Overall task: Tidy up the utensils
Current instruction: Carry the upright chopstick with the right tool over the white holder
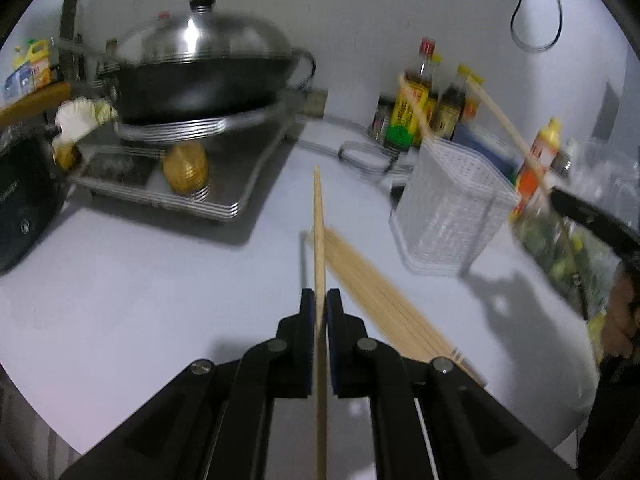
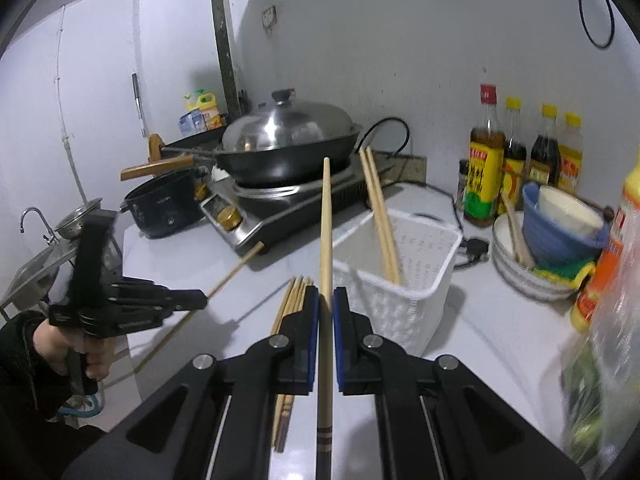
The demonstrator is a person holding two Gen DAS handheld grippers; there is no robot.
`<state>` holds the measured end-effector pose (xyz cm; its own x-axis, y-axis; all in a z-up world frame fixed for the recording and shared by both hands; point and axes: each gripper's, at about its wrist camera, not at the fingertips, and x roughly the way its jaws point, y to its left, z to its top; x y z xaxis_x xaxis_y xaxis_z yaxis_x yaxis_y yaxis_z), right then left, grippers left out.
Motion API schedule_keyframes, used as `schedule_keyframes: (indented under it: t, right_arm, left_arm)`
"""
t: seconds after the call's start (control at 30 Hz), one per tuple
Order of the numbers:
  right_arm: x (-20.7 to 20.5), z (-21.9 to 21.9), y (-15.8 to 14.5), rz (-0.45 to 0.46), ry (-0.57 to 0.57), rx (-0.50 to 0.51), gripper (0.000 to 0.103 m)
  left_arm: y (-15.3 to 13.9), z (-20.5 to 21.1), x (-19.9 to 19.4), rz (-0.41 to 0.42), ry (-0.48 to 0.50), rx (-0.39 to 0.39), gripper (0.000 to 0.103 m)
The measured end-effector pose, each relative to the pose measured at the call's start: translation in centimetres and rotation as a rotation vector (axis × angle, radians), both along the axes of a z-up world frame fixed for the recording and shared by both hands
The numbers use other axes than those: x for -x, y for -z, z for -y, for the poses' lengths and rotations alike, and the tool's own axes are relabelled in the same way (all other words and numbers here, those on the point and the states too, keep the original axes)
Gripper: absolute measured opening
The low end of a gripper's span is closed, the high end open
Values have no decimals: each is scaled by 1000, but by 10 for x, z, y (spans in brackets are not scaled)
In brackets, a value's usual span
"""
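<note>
The left gripper (image 1: 320, 300) and right gripper (image 2: 326, 300) are each pinching one chopstick (image 1: 319, 220), lifted beside the white basket (image 2: 404, 276). More chopsticks (image 1: 368, 276) are lying just beside the basket. Next, probably, comes tipping each down inside.

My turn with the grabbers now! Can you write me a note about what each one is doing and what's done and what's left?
Left gripper: shut on one pale wooden chopstick, lifted off the counter.
Right gripper: shut on another wooden chopstick with dark bands near its end.
White plastic lattice basket: stands on the white counter, two chopsticks leaning inside.
Done: those two.
Left: drop both held sticks into the basket, then the loose bundle of chopsticks lying on the counter.
</note>
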<state>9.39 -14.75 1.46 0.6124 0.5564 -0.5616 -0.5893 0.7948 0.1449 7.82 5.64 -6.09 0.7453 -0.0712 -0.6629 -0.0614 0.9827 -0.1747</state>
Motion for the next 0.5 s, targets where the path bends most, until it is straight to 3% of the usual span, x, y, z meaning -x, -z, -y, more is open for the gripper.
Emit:
schedule_keyframes:
  t: [0.13, 0.5]
  right_arm:
    - [-18, -1, -20, 26, 6, -5, 6]
    - [-93, -18, -55, 39, 15, -21, 6]
  left_arm:
    - [-25, -2, 2, 89, 19, 25, 5]
    - [-46, -14, -16, 171, 58, 93, 5]
